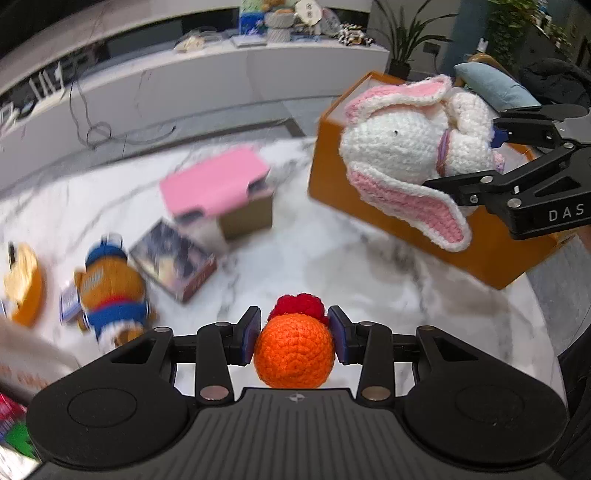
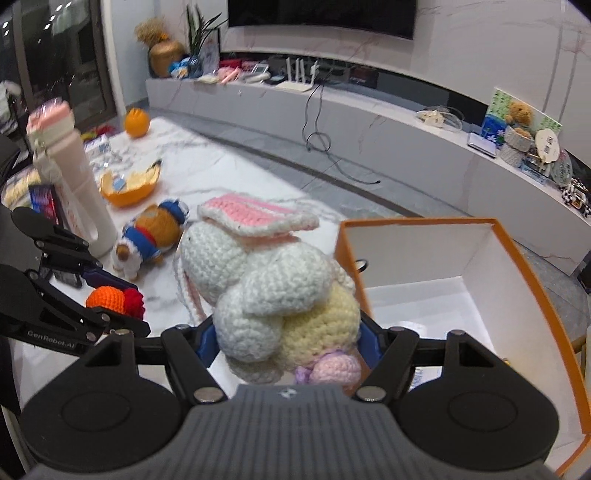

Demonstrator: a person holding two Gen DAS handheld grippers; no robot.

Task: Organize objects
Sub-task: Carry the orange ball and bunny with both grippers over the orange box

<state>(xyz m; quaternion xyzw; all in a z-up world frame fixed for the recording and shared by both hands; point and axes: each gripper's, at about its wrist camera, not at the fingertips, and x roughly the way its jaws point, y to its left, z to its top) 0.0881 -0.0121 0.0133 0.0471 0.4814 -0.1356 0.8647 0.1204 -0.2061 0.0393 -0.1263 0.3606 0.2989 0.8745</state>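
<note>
The orange box (image 2: 532, 295) stands open-topped and nearly bare inside, with clear marble tabletop (image 1: 332, 258) beside it.

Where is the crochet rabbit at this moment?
The crochet rabbit is held off the table in the right gripper, in front of the open orange box, with the small bear toy lying beyond it on the marble table.

Bkgd: TV (image 2: 321, 16) on wall, gold vase (image 2: 165, 55) & routers (image 2: 295, 68) on long white console (image 2: 369, 122).
</note>
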